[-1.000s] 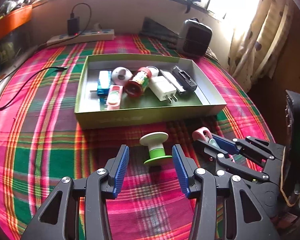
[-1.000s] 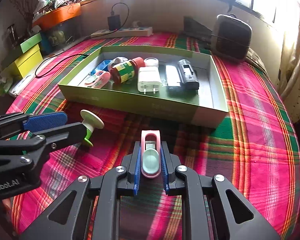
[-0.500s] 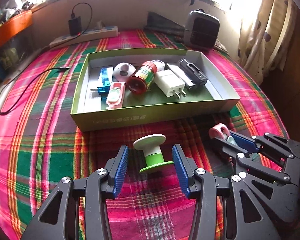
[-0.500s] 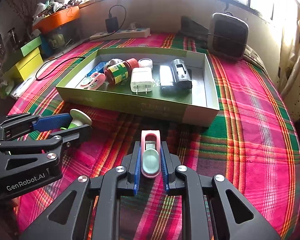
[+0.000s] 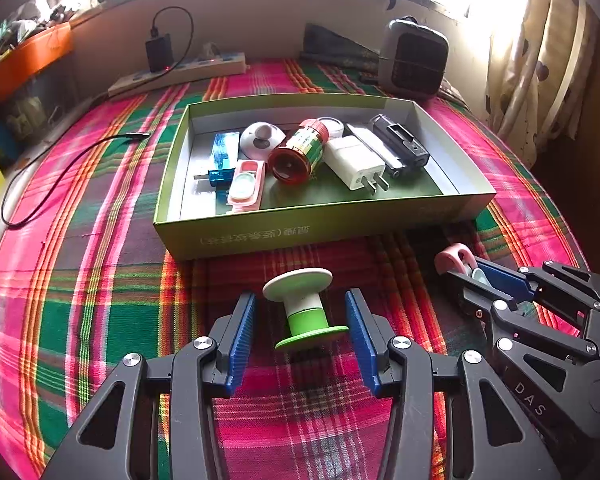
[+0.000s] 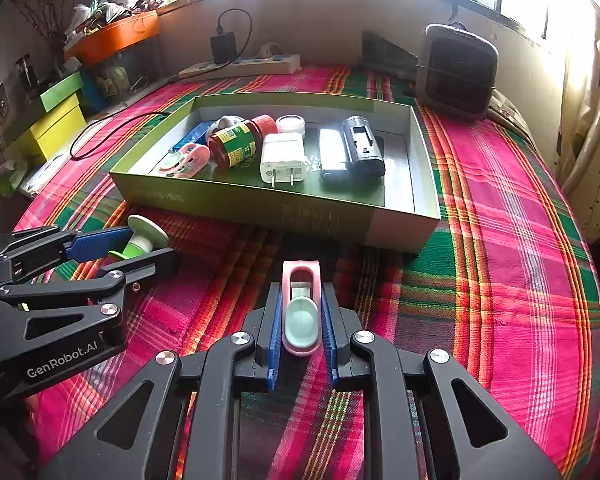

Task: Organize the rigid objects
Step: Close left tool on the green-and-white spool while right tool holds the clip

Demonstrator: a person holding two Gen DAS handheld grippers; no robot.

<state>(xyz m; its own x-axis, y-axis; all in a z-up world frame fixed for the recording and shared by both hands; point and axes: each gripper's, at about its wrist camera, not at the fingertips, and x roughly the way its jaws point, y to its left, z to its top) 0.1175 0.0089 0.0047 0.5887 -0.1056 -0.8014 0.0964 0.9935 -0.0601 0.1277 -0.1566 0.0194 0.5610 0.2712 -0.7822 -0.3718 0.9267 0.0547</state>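
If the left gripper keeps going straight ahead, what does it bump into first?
Probably the green and white spool. It stands on the plaid cloth right between the open left gripper's fingers, untouched. The green box lies beyond it.

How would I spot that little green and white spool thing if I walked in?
Find the shallow green box on the plaid cloth. On the cloth just in front of the box's near wall, outside it, stands the spool. It alone has a white disc top and green base, tilted, framed by the left gripper, whose open blue-padded jaws do not touch it.
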